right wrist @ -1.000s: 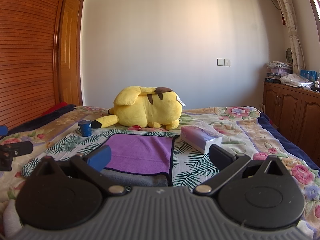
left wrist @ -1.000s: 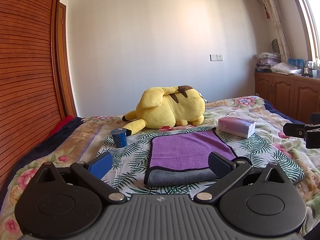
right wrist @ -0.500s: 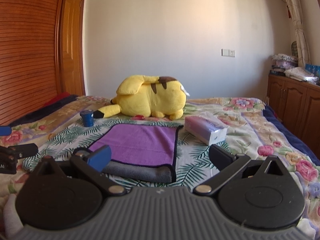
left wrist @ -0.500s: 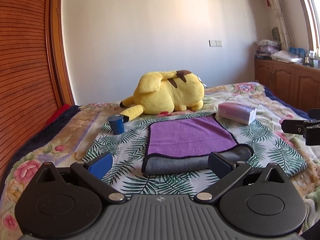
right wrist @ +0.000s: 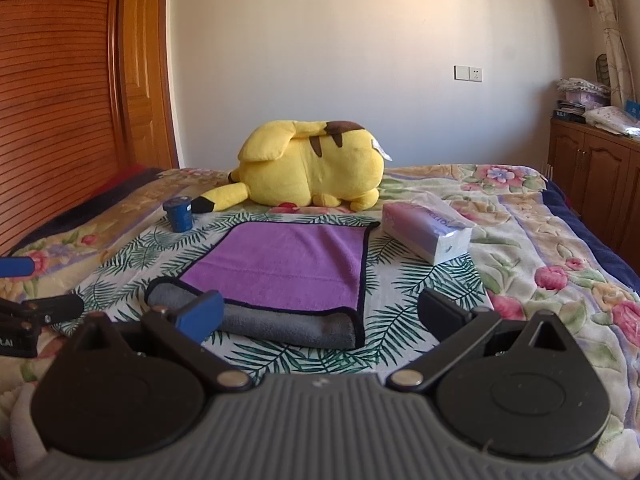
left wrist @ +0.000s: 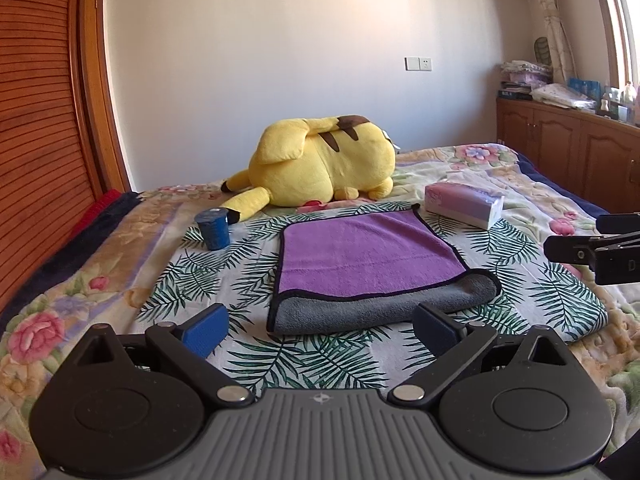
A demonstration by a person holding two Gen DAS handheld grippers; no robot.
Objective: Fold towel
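A purple towel (left wrist: 364, 252) with a grey underside and black trim lies folded on the bed, its grey fold edge toward me; it also shows in the right wrist view (right wrist: 288, 268). My left gripper (left wrist: 320, 326) is open and empty, just short of the towel's near edge. My right gripper (right wrist: 316, 314) is open and empty, in front of the towel's near right corner. The right gripper's tip (left wrist: 592, 250) shows at the right edge of the left wrist view, and the left gripper's tip (right wrist: 36, 308) at the left edge of the right wrist view.
A yellow plush toy (left wrist: 320, 172) lies behind the towel. A blue cup (left wrist: 214, 228) stands to its left and a tissue pack (left wrist: 464, 204) lies to its right. A wooden wardrobe (left wrist: 36, 128) is at the left and a wooden cabinet (left wrist: 568, 144) at the right.
Both grippers have pulled back and tilted downward, so the whole towel and more of the bed now show. Both stay open.
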